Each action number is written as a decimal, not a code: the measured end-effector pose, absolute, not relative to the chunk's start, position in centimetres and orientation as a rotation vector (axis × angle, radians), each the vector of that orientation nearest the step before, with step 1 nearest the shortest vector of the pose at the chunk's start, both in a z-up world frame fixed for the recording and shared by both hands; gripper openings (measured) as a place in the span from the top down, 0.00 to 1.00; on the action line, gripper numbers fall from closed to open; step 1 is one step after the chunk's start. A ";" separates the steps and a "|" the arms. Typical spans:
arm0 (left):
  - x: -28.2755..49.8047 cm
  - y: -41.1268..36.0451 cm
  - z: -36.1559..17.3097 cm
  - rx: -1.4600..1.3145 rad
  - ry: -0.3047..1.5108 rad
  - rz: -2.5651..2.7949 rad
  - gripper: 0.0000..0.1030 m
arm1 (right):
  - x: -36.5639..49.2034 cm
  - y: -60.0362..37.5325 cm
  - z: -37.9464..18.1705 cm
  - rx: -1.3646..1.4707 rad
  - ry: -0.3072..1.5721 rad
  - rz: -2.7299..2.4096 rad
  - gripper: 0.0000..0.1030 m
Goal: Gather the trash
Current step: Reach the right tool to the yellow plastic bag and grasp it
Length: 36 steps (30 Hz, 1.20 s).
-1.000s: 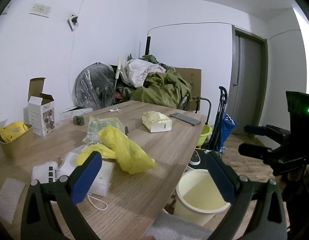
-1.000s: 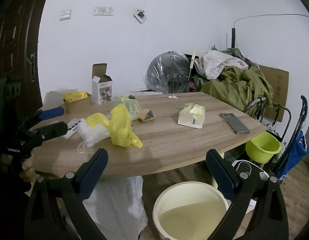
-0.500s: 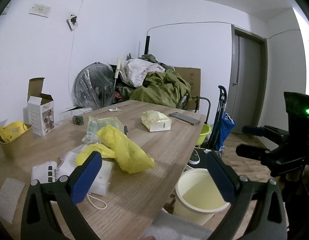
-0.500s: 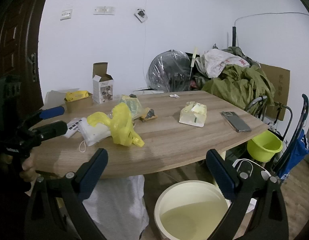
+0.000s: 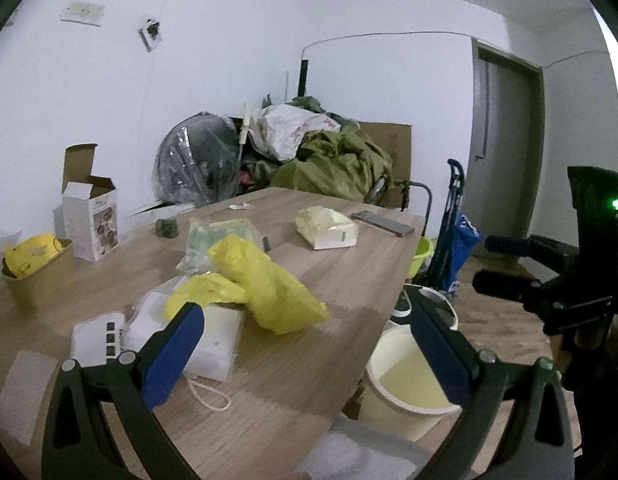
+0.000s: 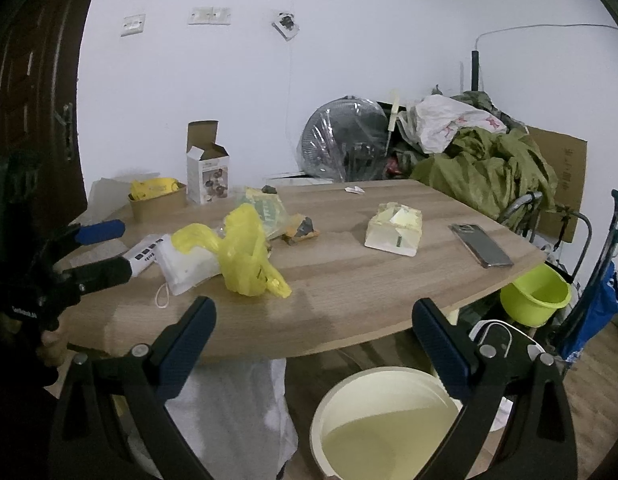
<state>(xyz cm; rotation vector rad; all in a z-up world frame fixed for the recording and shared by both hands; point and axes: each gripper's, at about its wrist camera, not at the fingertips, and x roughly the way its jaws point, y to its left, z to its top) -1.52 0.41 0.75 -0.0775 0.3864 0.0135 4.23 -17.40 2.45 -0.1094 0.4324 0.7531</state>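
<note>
A crumpled yellow plastic bag lies on the wooden table, over a white packet. A greenish wrapper and a brown scrap lie behind it. A cream bin stands on the floor by the table edge. My left gripper is open and empty over the table's near edge, short of the bag. My right gripper is open and empty above the bin.
On the table: a tissue pack, a phone, an open white carton, a brown tub with yellow packaging. A green basin, blue cart and clutter pile stand beyond.
Both grippers have drifted slightly; the view of the table has shifted a little. Both stay open and empty, and nothing on the table has moved.
</note>
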 end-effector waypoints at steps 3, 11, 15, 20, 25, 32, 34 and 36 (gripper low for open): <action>-1.2 1.6 0.3 -0.095 0.410 0.042 0.00 | 5.1 -16.3 2.1 -0.121 0.444 0.769 0.05; -1.3 5.4 -1.1 -0.185 0.469 0.121 0.00 | 7.9 -12.1 1.2 -0.142 0.474 0.840 0.05; -1.6 7.0 -1.7 -0.213 0.480 0.177 0.00 | 9.4 -9.9 0.5 -0.143 0.493 0.879 0.05; -1.8 8.8 -2.3 -0.238 0.498 0.257 0.00 | 11.2 -6.5 -1.0 -0.160 0.532 0.927 0.05; -2.1 10.4 -2.6 -0.261 0.515 0.326 0.00 | 12.6 -3.6 -2.2 -0.168 0.555 0.974 0.05; -2.7 12.6 -3.1 -0.262 0.563 0.425 0.00 | 14.1 -0.7 -3.4 -0.182 0.590 1.008 0.05; -2.8 13.1 -3.2 -0.266 0.571 0.444 0.00 | 14.2 0.4 -3.8 -0.200 0.598 1.014 0.05; -2.8 13.7 -3.3 -0.270 0.587 0.461 0.00 | 14.4 1.0 -4.0 -0.218 0.601 1.020 0.10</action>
